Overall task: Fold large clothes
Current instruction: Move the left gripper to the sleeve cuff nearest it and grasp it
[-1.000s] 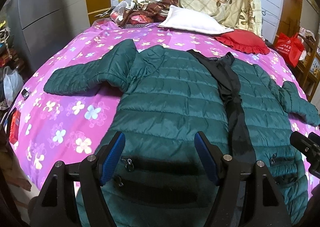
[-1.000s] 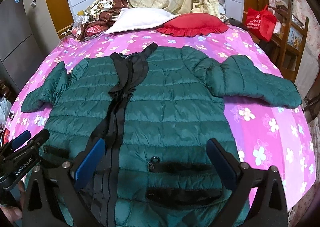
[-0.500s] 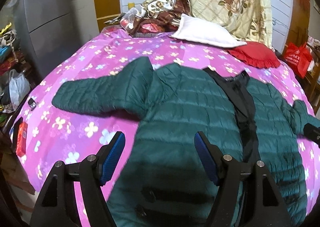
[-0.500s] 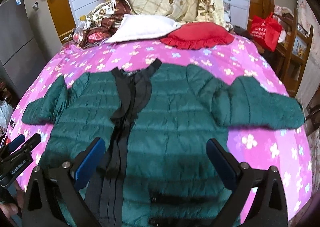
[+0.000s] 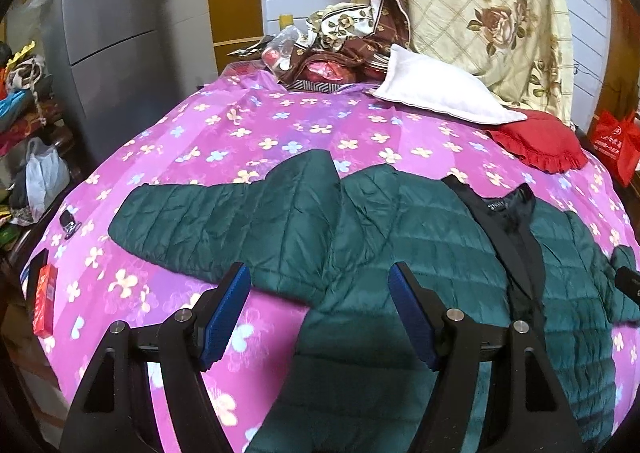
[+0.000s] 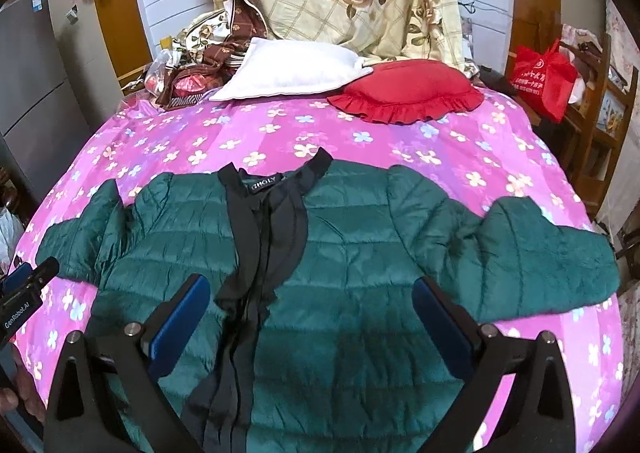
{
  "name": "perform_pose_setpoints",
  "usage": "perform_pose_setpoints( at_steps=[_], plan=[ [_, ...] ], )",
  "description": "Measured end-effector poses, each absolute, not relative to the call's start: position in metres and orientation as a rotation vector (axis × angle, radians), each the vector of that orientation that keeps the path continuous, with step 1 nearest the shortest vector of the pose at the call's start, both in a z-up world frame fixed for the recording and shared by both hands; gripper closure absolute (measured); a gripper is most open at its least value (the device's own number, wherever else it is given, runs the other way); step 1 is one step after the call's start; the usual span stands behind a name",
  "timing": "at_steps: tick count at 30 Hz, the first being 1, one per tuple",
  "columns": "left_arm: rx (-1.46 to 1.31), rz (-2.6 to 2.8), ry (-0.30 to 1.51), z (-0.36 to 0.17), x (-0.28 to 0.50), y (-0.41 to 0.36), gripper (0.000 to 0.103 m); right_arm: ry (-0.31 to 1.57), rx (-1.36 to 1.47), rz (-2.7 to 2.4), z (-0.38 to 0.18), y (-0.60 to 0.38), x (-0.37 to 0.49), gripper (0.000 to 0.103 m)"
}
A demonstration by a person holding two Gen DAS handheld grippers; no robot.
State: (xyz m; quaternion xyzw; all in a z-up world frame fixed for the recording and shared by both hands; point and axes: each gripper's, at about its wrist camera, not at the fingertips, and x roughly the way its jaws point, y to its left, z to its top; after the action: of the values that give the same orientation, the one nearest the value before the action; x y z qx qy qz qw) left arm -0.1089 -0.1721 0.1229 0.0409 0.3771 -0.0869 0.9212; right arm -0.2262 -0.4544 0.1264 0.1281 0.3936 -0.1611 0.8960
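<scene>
Pink flower-print bedding covers the bed, and on it I see the dark green quilted puffer jacket lying flat, front up, black placket down its middle, both sleeves spread sideways. Its hem is cut off behind my tools in both views. My left gripper is spread wide, empty, above the jacket's sleeve and side; my right gripper is likewise spread with nothing between its blue pads. Only the right view shows the collar label clearly; only the left shows a red carton at the bed's edge. A white pillow and a red frilled cushion sit beyond.
</scene>
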Motion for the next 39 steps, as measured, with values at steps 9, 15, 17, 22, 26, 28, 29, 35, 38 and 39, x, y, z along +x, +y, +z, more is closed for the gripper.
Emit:
perform_pose_setpoints(
  at_steps=[9, 15, 17, 22, 26, 28, 29, 35, 38, 39],
  plan=[
    [0.090, -0.156, 0.791, 0.106, -0.083, -0.176, 0.051, 0.828, 0.303, -0.319, 0.096, -0.465, -0.194, 0.000],
    [0.100, -0.143, 0.791, 0.098, -0.071, -0.175, 0.051, 0.844, 0.305, -0.321, 0.076, -0.467, -0.181, 0.000],
    [0.101, -0.137, 0.789, 0.097, -0.068, -0.174, 0.051, 0.854, 0.310, -0.318, 0.072, -0.468, -0.177, 0.000],
    [0.097, -0.125, 0.787, 0.094, -0.060, -0.168, 0.051, 0.867, 0.297, -0.301, 0.065, -0.462, -0.172, 0.000],
    [0.095, -0.101, 0.782, 0.094, -0.053, -0.158, 0.051, 0.868, 0.285, -0.288, 0.065, -0.458, -0.171, 0.000],
    [0.083, -0.086, 0.781, 0.094, -0.048, -0.148, 0.051, 0.869, 0.286, -0.289, 0.064, -0.458, -0.170, 0.000],
    [0.077, -0.080, 0.780, 0.095, -0.046, -0.144, 0.051, 0.870, 0.288, -0.288, 0.064, -0.457, -0.170, 0.000],
    [0.014, -0.026, 0.782, 0.097, -0.028, -0.100, 0.051, 0.893, 0.291, -0.293, 0.058, -0.458, -0.168, 0.000],
    [-0.073, 0.034, 0.792, 0.094, -0.012, -0.061, 0.051, 0.895, 0.282, -0.292, 0.058, -0.457, -0.169, 0.000],
    [-0.110, 0.062, 0.795, 0.092, -0.004, -0.044, 0.051, 0.897, 0.280, -0.291, 0.058, -0.457, -0.169, 0.000]
  ],
)
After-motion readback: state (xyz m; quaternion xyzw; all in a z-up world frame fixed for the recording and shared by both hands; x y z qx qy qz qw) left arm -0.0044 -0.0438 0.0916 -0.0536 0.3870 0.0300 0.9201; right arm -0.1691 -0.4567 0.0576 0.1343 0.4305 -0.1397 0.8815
